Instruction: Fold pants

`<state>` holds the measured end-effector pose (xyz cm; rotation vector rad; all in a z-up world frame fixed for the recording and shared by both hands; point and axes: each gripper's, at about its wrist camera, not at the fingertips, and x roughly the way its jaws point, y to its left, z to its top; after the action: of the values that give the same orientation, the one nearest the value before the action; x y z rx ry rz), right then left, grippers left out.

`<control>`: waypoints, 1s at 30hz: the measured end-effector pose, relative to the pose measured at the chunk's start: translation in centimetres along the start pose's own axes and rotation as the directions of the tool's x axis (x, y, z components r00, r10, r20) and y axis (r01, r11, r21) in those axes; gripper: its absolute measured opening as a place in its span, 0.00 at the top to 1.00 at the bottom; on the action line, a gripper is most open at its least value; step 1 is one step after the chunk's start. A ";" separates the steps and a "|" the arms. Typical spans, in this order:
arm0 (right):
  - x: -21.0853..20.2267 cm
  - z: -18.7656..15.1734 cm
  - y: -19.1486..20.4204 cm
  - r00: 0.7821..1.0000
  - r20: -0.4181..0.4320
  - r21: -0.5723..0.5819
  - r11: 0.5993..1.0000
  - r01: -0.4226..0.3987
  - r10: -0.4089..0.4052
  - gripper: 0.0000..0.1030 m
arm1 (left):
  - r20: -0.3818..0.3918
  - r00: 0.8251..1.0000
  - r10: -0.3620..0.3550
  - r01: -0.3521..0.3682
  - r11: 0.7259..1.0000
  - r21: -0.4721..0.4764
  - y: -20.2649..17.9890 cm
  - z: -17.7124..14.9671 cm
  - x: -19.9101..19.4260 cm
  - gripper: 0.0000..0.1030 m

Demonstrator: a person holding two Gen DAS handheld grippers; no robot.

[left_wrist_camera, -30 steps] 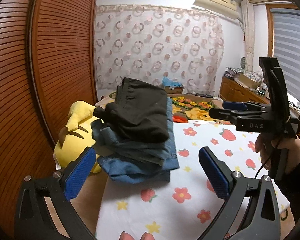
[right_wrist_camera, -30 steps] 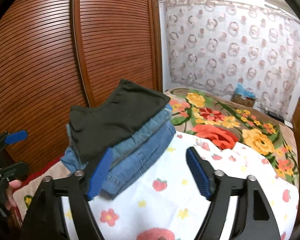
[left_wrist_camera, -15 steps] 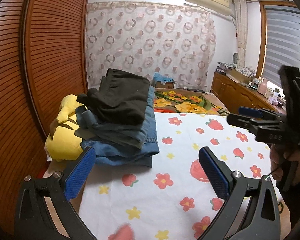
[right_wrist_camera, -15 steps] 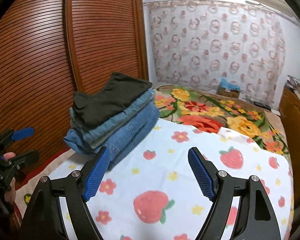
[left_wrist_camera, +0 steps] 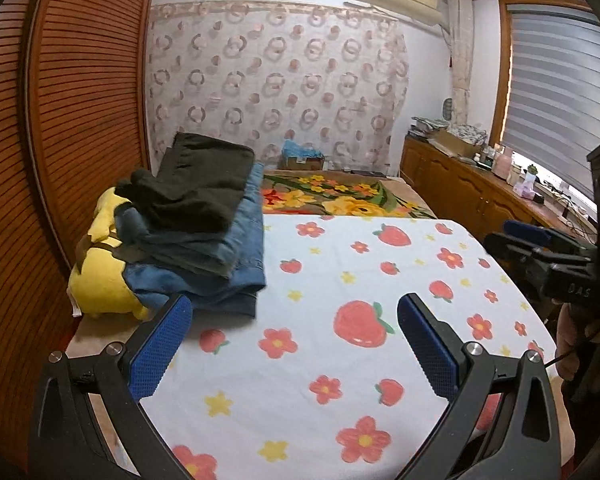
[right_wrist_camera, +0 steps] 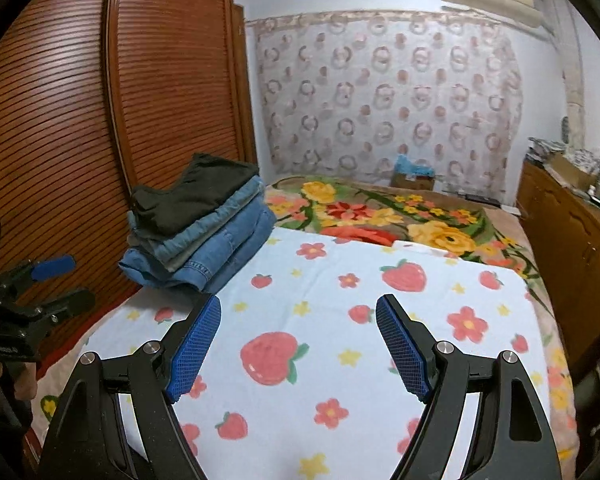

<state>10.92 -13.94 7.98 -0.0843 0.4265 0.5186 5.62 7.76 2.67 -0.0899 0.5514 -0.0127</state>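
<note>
A stack of folded pants [left_wrist_camera: 204, 236] lies at the far left of the bed, black pants [left_wrist_camera: 204, 184] on top of several blue jeans; it also shows in the right wrist view [right_wrist_camera: 204, 232]. My left gripper [left_wrist_camera: 292, 344] is open and empty, held above the strawberry sheet [left_wrist_camera: 340, 320], near side of the stack. My right gripper [right_wrist_camera: 298, 348] is open and empty over the same sheet [right_wrist_camera: 340, 320]. Each gripper shows in the other's view: the right one at the right edge [left_wrist_camera: 540, 248], the left one at the left edge [right_wrist_camera: 48, 284].
A yellow plush toy [left_wrist_camera: 100, 276] lies against the stack's left side. A brown slatted wardrobe [left_wrist_camera: 60, 140] runs along the left. A flowered blanket [right_wrist_camera: 380, 216] covers the far bed. A wooden cabinet [left_wrist_camera: 480, 196] with clutter stands on the right under the window.
Both grippers have drawn back from the stack and away from it; the stack now sits farther off and more of the strawberry sheet shows. Both stayed open.
</note>
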 end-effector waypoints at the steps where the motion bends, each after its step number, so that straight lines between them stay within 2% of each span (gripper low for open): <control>1: -0.5 -0.3 0.1 1.000 0.005 0.004 1.000 0.007 -0.007 0.21 | -0.001 1.000 -0.001 0.001 1.000 -0.001 -0.2 -0.2 -0.1 0.00; 7: -3.8 -1.9 1.1 0.997 0.043 0.030 0.997 0.070 -0.072 0.21 | -0.006 1.000 -0.029 0.029 1.000 -0.007 -1.7 -0.9 -0.7 0.00; 14: -6.8 -3.3 2.5 0.991 0.077 0.051 0.993 0.108 -0.111 0.21 | 0.019 0.999 -0.039 0.039 0.999 0.016 -2.8 -0.1 -1.9 0.00; 30: -8.8 -4.2 3.4 0.981 0.100 0.104 0.982 0.155 -0.165 0.21 | 0.073 0.997 -0.041 0.037 0.998 0.053 -4.8 1.8 -4.4 0.00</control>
<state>0.72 -15.84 7.92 0.0022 0.3349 0.3419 2.88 3.29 6.97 -0.0500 0.4753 -0.0612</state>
